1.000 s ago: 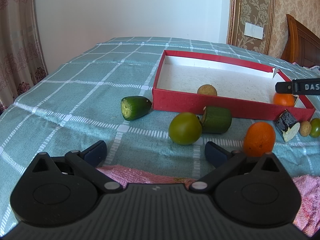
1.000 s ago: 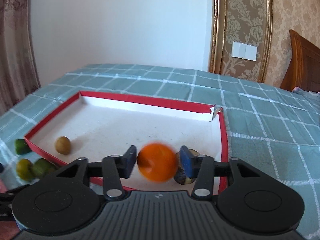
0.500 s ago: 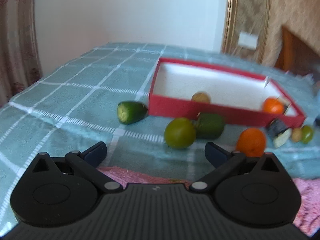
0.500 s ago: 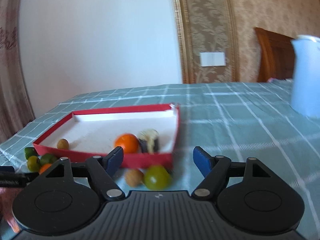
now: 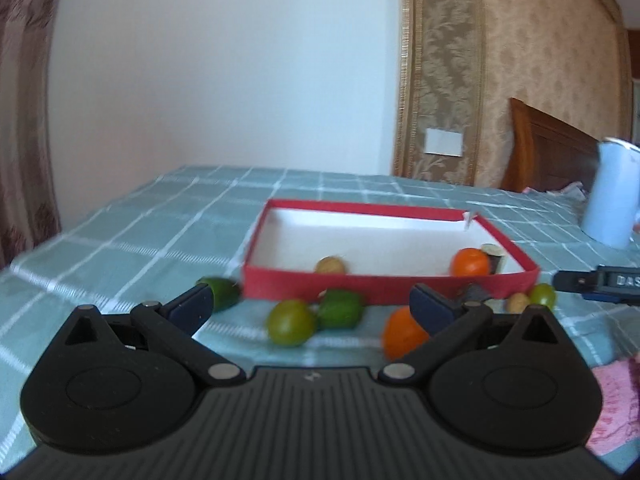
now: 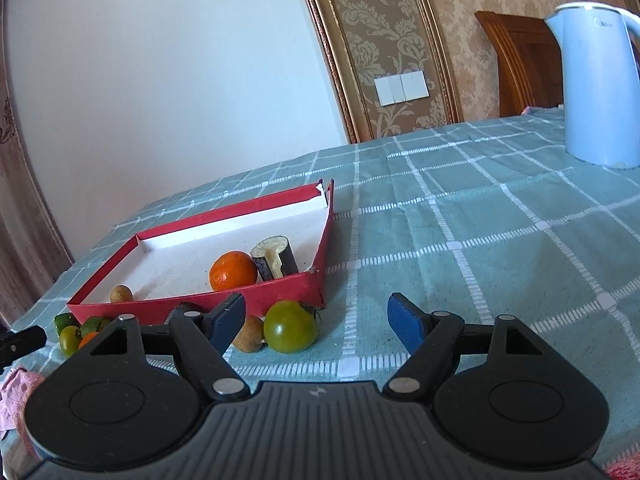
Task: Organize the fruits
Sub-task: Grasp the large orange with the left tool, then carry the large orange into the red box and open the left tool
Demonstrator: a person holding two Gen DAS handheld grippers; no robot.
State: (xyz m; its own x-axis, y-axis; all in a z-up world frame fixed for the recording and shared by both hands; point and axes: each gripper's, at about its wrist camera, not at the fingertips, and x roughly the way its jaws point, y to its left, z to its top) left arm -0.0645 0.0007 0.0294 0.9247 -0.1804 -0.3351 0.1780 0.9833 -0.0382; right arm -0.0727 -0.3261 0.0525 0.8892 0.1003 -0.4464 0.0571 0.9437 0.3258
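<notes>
While the shallow red cardboard tray (image 6: pixel 280 286) at left centre of the right wrist view holds a small brown fruit (image 6: pixel 121 294), an orange tangerine (image 6: pixel 233 271) and a dark cut chunk (image 6: pixel 274 257), a green tomato (image 6: pixel 290 326) lies just outside it. The right gripper (image 6: pixel 316 318) gapes wide, empty. The left gripper (image 5: pixel 310 306) is likewise spread, holding nothing.

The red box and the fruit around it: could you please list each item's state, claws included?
Red box: open, partly filled.
Orange: inside the box.
Cut dark piece: inside, beside the orange.
Green tomato: outside, on the cloth.
Left claw: open, empty.
Right claw: open, empty.
</notes>
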